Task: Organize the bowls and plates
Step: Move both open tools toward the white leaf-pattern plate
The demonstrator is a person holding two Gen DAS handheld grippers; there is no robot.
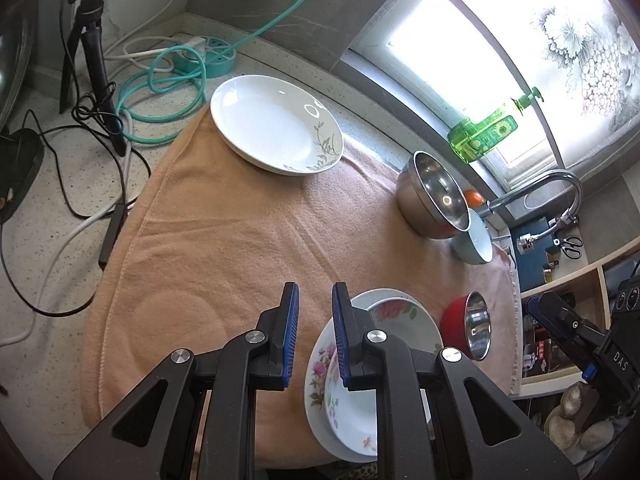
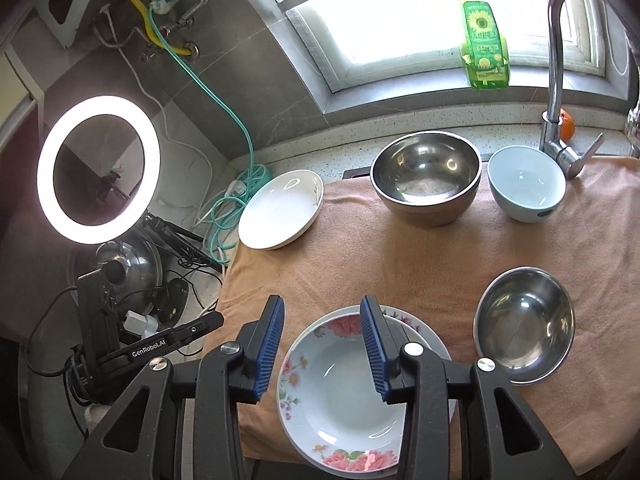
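A flowered deep plate lies on a larger white plate at the near edge of an orange towel. My right gripper hovers over this stack, open, its pads clear of the rims. My left gripper hangs over the bare towel just left of the same stack, jaws only narrowly apart with nothing between them. A white plate with a leaf pattern sits at the far left corner. At the back stand a large steel bowl and a pale blue bowl. A red-sided steel bowl stands right of the stack.
A faucet rises behind the blue bowl, with an orange fruit beside it. A green soap bottle stands on the window sill. A ring light, a tripod, cables and a power strip crowd the counter to the left.
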